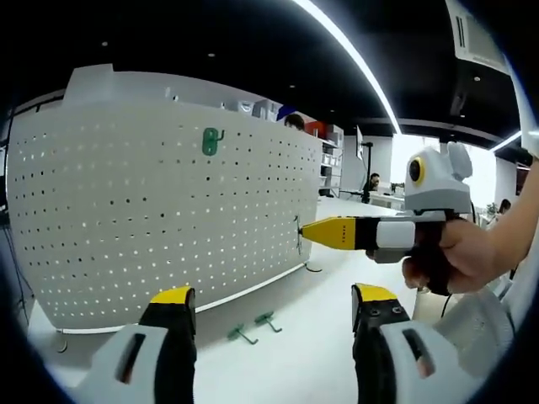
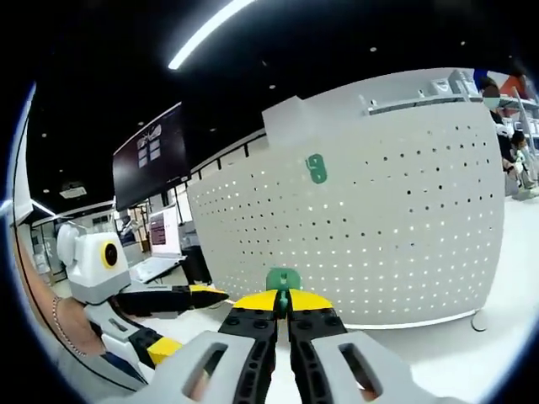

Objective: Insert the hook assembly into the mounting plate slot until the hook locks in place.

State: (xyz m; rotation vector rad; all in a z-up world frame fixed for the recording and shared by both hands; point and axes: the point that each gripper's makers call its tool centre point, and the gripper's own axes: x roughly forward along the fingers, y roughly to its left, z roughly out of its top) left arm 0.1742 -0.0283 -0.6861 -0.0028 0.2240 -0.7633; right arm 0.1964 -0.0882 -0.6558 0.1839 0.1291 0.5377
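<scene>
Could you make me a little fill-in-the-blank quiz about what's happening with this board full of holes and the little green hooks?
1. The right tool is shut on a ____ hook.
2. One hook already hangs on the white board; ____ more hooks lie on the table below it.
3. The left tool has its jaws ____, holding nothing.

Missing words: green; two; open
</scene>
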